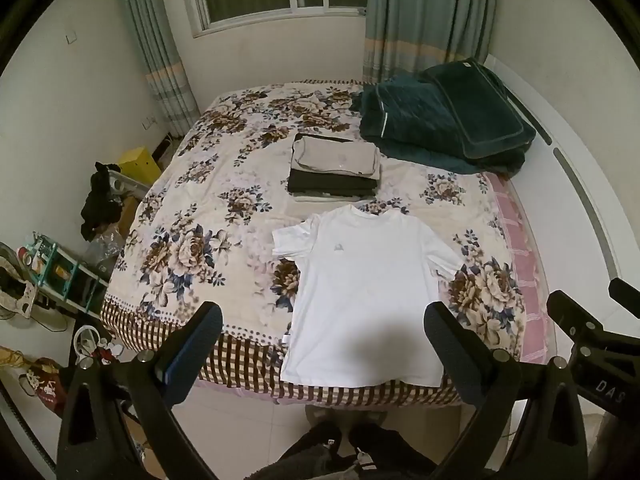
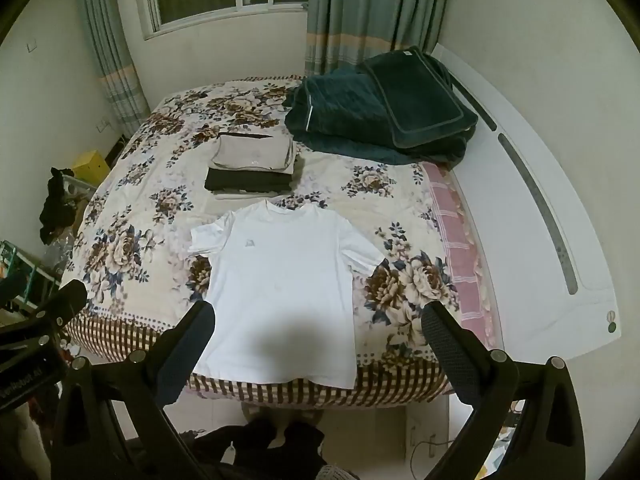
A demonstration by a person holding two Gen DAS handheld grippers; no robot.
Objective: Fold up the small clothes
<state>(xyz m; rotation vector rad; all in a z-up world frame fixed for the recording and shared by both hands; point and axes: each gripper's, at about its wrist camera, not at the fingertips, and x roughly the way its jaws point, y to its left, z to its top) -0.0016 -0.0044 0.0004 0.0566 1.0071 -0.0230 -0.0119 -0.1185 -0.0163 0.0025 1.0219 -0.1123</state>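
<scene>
White t-shirt point(image 1: 360, 296) lies flat on the bed point(image 1: 192, 240), its hem hanging off the edge just ahead of the left gripper point(image 1: 324, 344) and right gripper point(image 2: 320, 336), 2 wide-open and empty, so a careless pull could drag it off.

"DAS" on right claw point(image 1: 608, 388); "…Robot.AI" on left claw point(image 2: 24, 384).

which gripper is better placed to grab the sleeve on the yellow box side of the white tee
Left. The left gripper hangs open nearer that sleeve; the right gripper sits toward the other sleeve.
</scene>
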